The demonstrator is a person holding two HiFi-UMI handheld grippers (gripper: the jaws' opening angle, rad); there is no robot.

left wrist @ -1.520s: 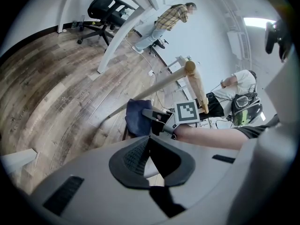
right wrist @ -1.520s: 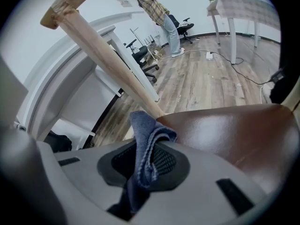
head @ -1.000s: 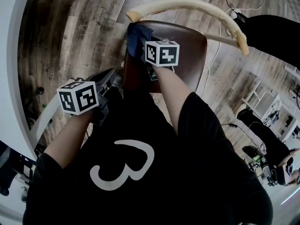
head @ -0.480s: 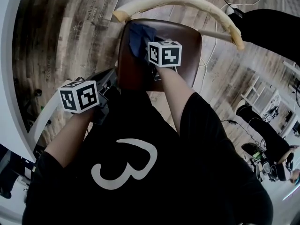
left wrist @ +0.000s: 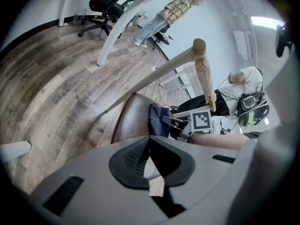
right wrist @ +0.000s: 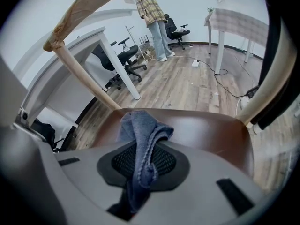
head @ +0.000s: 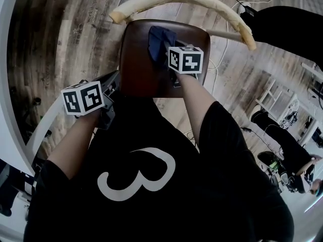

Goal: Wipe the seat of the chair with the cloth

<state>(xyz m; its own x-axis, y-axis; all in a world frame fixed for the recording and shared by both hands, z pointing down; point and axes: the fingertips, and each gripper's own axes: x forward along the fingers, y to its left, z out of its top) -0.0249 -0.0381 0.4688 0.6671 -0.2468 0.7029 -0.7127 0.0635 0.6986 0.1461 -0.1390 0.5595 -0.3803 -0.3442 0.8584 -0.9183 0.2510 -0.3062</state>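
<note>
The right gripper (head: 169, 59) is clenching the dark blue cloth (head: 159, 40) between its jaws, and the cloth is lying on the brown seat (head: 139, 64) of the chair, in the upper middle of the head view, near the back edge. There its long axis is running from the upper left, by the curved wooden backrest (head: 202, 1), down to the lower right into the gripper. In the right gripper view the cloth (right wrist: 143, 142) is coming out of the closed jaws of the right gripper (right wrist: 139, 175) as a narrow folded band, and its bunched end is pointing away toward the back of the seat (right wrist: 211, 130). The left gripper (head: 112, 83) is staying off the seat, at the left middle of the head view beside its front left corner; in its own view the jaws of the left gripper (left wrist: 152, 172) are pressing together with nothing between them. The only writing I can read is a large white figure "3" (head: 139, 173) on the person's black shirt; both cubes are carrying black and white square markers. Only the left gripper view is showing the cloth (left wrist: 158, 118) from the side. Both gripper views are showing a standing person in a checked shirt (right wrist: 151, 13), whom the head view is not showing.
</note>
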